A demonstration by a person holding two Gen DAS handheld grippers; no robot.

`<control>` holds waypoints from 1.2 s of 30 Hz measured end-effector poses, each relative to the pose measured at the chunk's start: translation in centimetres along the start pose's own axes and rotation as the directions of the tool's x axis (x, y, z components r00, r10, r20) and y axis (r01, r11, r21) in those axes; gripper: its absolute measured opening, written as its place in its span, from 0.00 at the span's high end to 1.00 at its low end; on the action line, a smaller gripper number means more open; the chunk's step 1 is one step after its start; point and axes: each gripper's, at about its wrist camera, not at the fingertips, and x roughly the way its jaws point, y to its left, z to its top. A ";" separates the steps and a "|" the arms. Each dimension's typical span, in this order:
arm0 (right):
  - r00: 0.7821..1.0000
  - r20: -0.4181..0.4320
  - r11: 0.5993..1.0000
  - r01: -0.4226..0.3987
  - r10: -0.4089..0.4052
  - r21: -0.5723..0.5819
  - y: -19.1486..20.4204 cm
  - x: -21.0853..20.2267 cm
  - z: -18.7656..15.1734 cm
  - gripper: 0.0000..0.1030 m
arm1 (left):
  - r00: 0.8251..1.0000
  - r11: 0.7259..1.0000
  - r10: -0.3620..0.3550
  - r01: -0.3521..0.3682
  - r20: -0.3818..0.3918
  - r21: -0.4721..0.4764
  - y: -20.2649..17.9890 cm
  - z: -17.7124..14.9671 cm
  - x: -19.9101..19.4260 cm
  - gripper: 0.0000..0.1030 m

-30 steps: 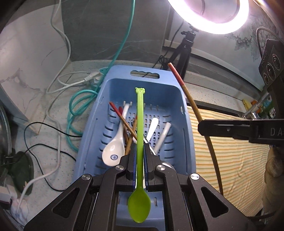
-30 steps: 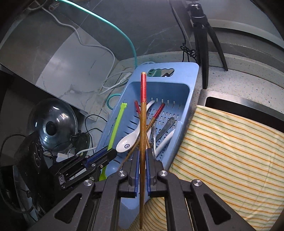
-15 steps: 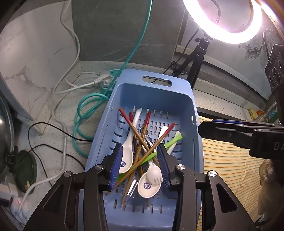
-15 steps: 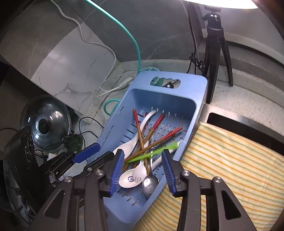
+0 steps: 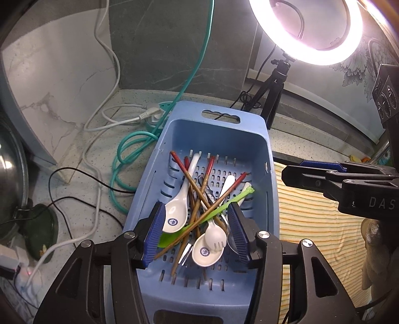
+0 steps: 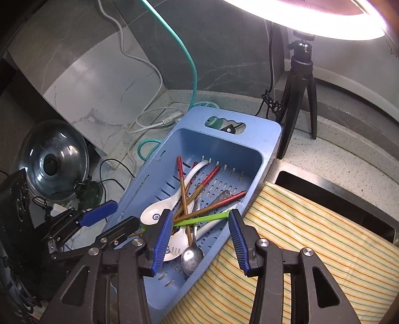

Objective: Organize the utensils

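The ring light [image 6: 311,22] gets chopped off by the top edge in the right wrist view. The green spoon [image 5: 199,219] has its bowl mostly tucked behind the left gripper [image 5: 197,233] pad. Logos on the white spoons [image 5: 174,211] are too tiny to read.

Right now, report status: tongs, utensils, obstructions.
Left tongs and right tongs open, empty, jaws just opened. Green spoon and chopsticks lie crossed in blue basket. Pile tangled; nothing else in the way.
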 end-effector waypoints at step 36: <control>0.960 0.276 0.987 0.097 -0.058 -0.131 1.3 -13.9 -8.2 0.29 | 0.986 0.998 0.026 -0.016 0.167 -0.062 -5.3 -6.1 -12.0 0.24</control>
